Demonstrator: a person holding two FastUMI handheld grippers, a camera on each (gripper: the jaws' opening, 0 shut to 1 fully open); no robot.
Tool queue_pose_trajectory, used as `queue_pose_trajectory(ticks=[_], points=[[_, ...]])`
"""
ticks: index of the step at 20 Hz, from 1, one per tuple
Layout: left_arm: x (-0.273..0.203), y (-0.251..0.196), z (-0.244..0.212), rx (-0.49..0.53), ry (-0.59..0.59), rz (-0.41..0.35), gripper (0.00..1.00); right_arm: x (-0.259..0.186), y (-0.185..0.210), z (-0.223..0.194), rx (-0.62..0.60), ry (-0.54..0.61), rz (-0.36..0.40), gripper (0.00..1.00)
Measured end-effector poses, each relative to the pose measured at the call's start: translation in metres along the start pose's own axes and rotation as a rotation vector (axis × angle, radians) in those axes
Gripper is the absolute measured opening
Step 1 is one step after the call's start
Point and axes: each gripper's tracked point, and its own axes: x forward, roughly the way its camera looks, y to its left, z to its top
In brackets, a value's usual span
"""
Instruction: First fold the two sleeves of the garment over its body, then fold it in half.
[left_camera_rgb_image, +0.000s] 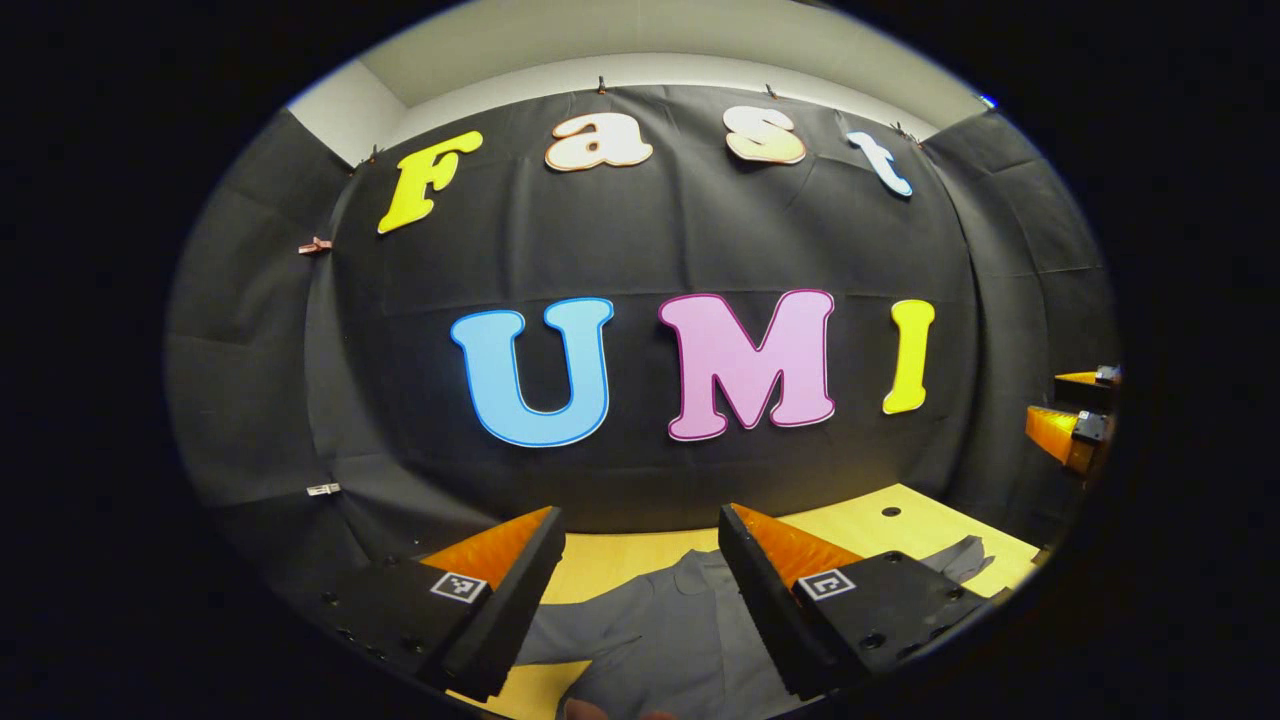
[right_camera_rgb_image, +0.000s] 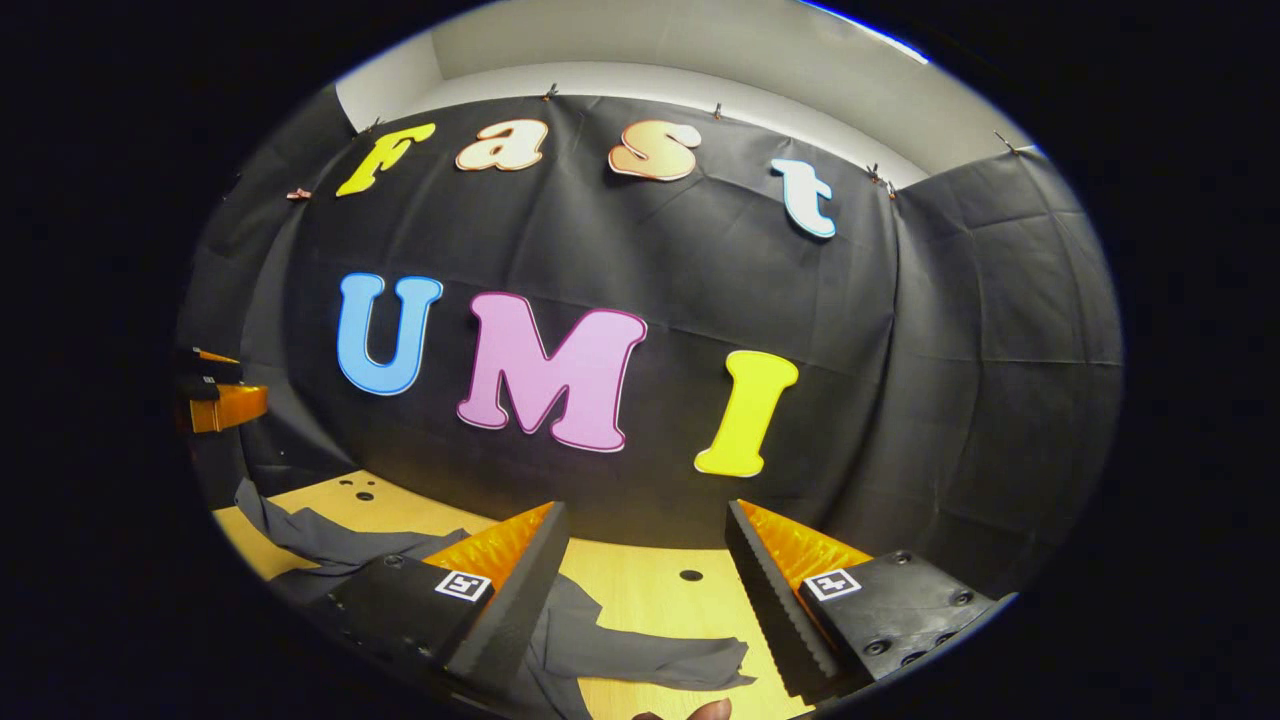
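A light wooden table (right_camera_rgb_image: 640, 590) carries the grey garment (left_camera_rgb_image: 680, 630), which lies spread flat across it with one sleeve (right_camera_rgb_image: 640, 655) trailing out to the side, apart from the body. The cloth looks thin, soft and limp, so it will likely drape and slide easily; a sleeve is best pinched near its cuff end. The left gripper (left_camera_rgb_image: 640, 570) and the right gripper (right_camera_rgb_image: 645, 570) both hover above it with fingers spread wide, holding nothing.
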Motion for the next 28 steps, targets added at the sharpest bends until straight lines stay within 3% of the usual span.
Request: queue_pose_trajectory(ticks=[7,11,17,23,28], points=[[-0.004,0.002,-0.016,0.013,0.036,-0.006,0.97,0.030,-0.049,-0.108,-0.020,0.211,-0.040,0.97],[-0.008,-0.005,-0.026,0.028,0.070,0.002,0.97,0.054,-0.086,-0.209,0.081,0.400,-0.067,0.98],[-0.013,-0.009,-0.041,0.022,0.129,0.054,0.97,0.076,-0.109,-0.324,0.083,0.610,-0.079,0.98],[-0.019,-0.009,-0.047,0.054,0.165,0.111,0.97,0.076,-0.109,-0.388,0.113,0.746,-0.040,0.98],[-0.028,-0.015,-0.055,0.081,0.189,0.137,0.97,0.084,-0.111,-0.411,0.209,0.797,-0.036,0.98]])
